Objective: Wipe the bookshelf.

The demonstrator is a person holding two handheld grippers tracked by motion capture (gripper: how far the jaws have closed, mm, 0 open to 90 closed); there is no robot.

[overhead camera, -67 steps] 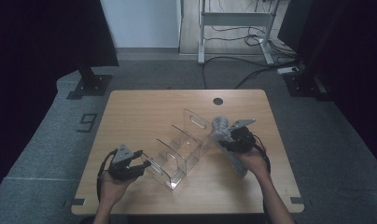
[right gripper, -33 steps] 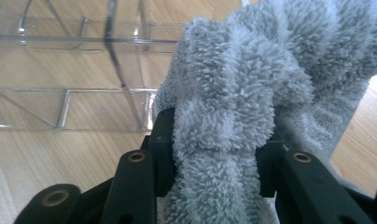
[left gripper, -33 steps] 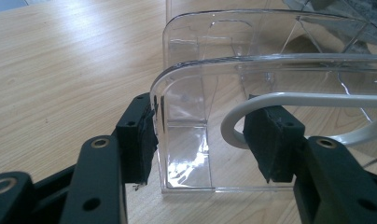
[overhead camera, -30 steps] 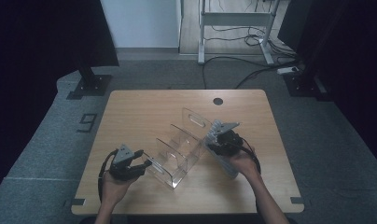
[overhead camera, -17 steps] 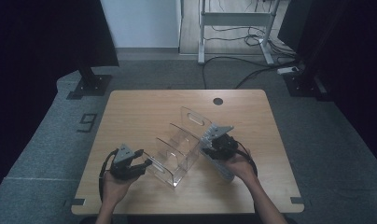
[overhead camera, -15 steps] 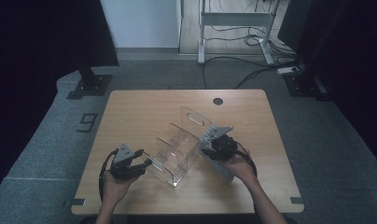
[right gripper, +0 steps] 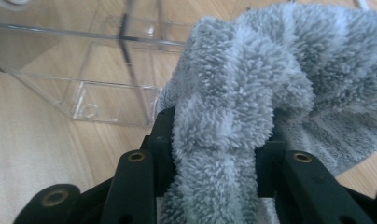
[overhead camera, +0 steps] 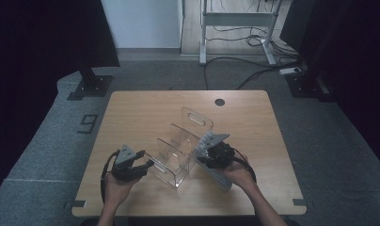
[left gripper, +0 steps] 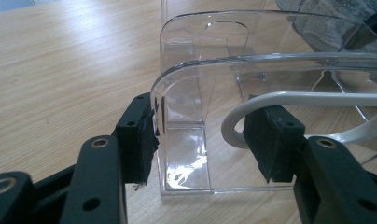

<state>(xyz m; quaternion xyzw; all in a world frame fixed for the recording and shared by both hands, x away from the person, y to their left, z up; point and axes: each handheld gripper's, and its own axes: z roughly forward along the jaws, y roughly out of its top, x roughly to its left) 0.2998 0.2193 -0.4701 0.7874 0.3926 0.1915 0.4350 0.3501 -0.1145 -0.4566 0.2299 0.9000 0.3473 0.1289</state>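
The right claw [right gripper: 214, 140] is clamped on a bunched fold of grey towel [right gripper: 252, 70], the pile squeezed between both pads. Just ahead of it and to its left stands the clear acrylic organiser [right gripper: 84, 88], its near corner almost against the cloth. To wipe well, I would press the fold flat against the clear wall and draw along it, not poke at the corner.

The left claw [left gripper: 200, 140] is closed on the organiser's end wall [left gripper: 177, 93]: one pad outside the clear panel, the other beyond it against a white curved rim [left gripper: 317, 100]. That grip looks like the brace, so it should hold firm while the cloth pushes.

From above, the right claw [overhead camera: 216, 153] has the organiser [overhead camera: 178, 146] touching its left side, with bare worktop [overhead camera: 254, 117] open beyond and to its right. The near worktop edge lies close behind both hands, so strokes are best sent away from it.
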